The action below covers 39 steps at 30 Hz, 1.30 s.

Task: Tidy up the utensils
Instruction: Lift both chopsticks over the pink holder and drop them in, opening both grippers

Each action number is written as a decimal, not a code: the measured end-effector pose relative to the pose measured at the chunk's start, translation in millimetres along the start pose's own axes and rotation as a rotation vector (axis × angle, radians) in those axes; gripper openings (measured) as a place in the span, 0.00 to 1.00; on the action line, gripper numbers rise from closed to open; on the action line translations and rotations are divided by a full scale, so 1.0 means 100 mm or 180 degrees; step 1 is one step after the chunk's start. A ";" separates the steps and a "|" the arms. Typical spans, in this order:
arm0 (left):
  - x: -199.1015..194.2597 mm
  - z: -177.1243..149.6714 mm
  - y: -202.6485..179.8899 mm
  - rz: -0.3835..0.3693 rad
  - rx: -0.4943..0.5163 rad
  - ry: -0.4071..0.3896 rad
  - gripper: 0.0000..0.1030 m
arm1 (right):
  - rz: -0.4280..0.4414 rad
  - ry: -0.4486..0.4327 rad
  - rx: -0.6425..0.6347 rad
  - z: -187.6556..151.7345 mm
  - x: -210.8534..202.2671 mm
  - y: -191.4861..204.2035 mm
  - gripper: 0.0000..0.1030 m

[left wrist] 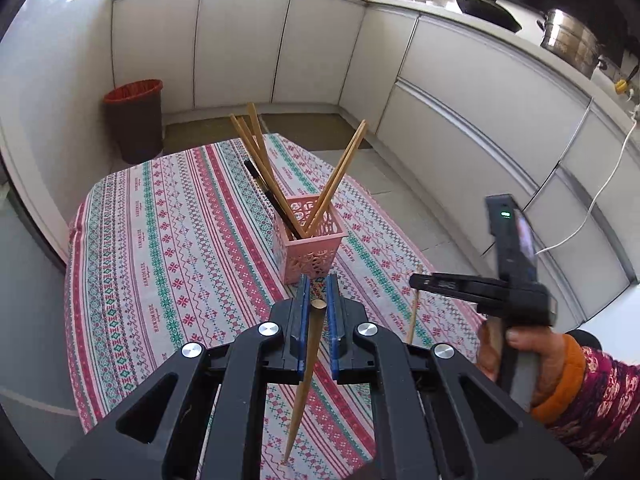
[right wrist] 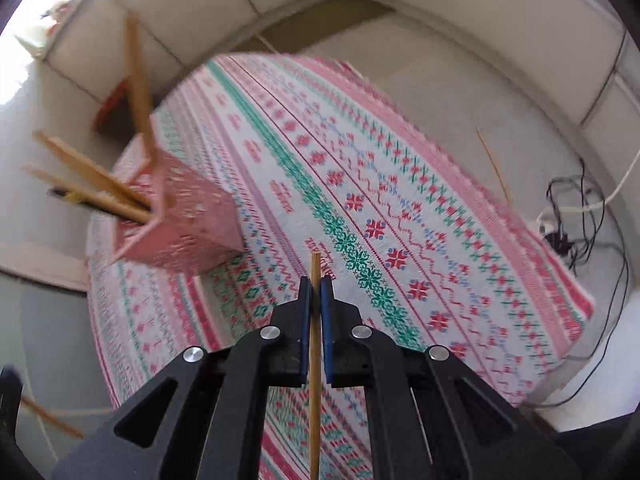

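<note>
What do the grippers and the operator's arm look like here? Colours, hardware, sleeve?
Both the left gripper and right gripper have black bodies, blue finger pads, and silver round pivot bolts. The right handle carries a green LED. The right hand shows an orange cuff under a magenta patterned sleeve.

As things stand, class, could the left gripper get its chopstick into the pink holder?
Probably yes. The left gripper sits just short of the pink holder with nothing between them, and the holder's top is open between the leaning chopsticks. The held chopstick would need lifting first.
</note>
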<state>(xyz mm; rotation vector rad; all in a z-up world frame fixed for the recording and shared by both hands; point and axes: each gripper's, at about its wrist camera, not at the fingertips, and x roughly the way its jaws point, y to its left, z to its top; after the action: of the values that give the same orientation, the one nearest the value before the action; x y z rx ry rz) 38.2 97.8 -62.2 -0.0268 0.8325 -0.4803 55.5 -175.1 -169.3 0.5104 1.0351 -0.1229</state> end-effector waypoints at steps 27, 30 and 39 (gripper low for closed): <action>-0.76 1.63 -0.43 0.0023 0.0072 -0.0999 0.07 | 0.0784 -0.1825 -0.0732 1.36 -2.54 0.90 0.05; -0.54 1.74 -0.37 0.0028 0.0031 -0.0928 0.07 | 0.0767 -0.1730 -0.0738 1.47 -2.37 0.93 0.05; -0.14 1.86 -0.14 0.0055 -0.0131 -0.0791 0.07 | 0.0684 -0.1542 -0.0688 1.68 -1.93 0.93 0.05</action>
<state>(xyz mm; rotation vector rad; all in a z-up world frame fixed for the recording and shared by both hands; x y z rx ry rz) 157.4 61.1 76.7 -0.1149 0.5982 -0.4335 119.6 -197.2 94.3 0.3664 0.5082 0.0558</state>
